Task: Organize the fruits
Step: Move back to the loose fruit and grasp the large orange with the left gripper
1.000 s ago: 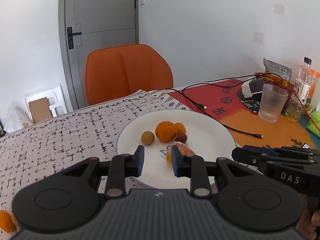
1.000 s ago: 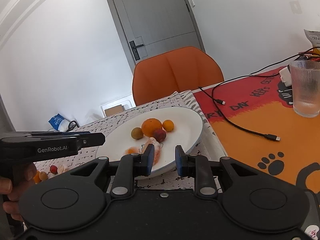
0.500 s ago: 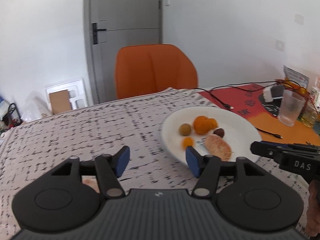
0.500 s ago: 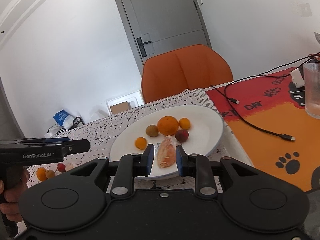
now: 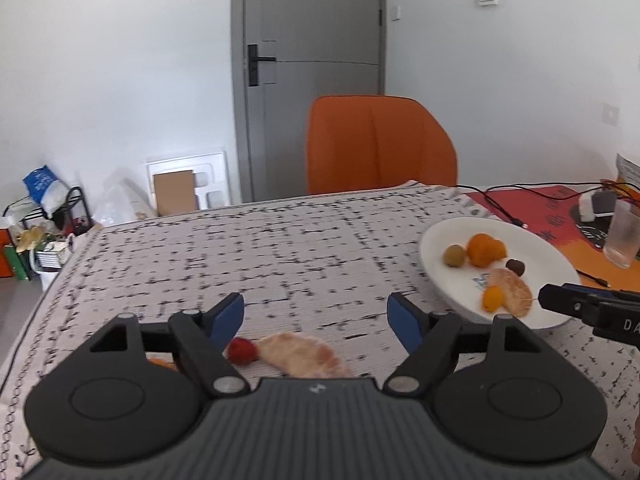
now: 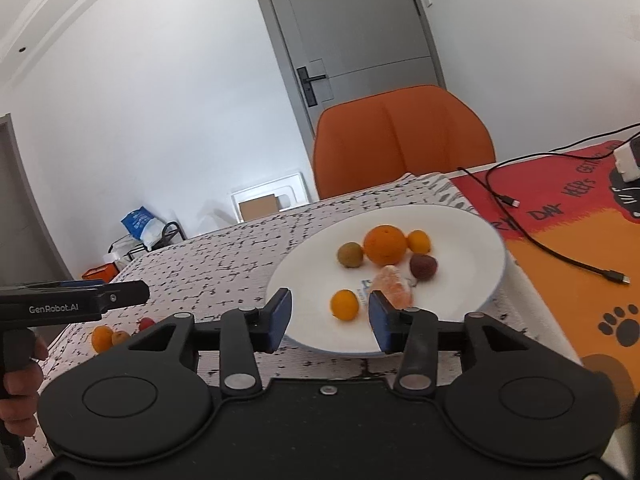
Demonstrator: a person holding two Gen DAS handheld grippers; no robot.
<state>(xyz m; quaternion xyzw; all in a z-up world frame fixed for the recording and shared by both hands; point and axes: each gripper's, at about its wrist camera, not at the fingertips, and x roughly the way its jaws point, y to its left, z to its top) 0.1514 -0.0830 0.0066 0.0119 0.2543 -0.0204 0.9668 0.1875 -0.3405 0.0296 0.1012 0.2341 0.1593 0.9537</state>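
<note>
A white plate [image 6: 460, 240] holds an orange [image 6: 385, 244], several small round fruits and a peeled citrus segment [image 6: 394, 290]. My right gripper [image 6: 329, 318] hovers at the plate's near rim, its jaws opening. A small orange fruit [image 6: 345, 305] lies on the plate in line with the gap, and neither pad touches it. My left gripper [image 5: 316, 318] is over the patterned cloth left of the plate [image 5: 536, 248], jaws opening with nothing between them. Under it lie another peeled segment [image 5: 300, 354] and a red fruit [image 5: 241, 351]. Two small orange fruits [image 6: 102, 338] also sit loose on the cloth.
An orange chair [image 5: 380, 144] stands behind the table. To the right of the plate are a red and orange mat [image 6: 568, 240], a black cable [image 6: 560, 256] and a glass [image 5: 624, 234]. The cloth's left edge [image 5: 24, 344] drops to the floor, where boxes and bags stand.
My left gripper swung left from over the plate to the cloth and opened wide. My right gripper let go of the peeled segment, which now lies on the plate, and drew back slightly.
</note>
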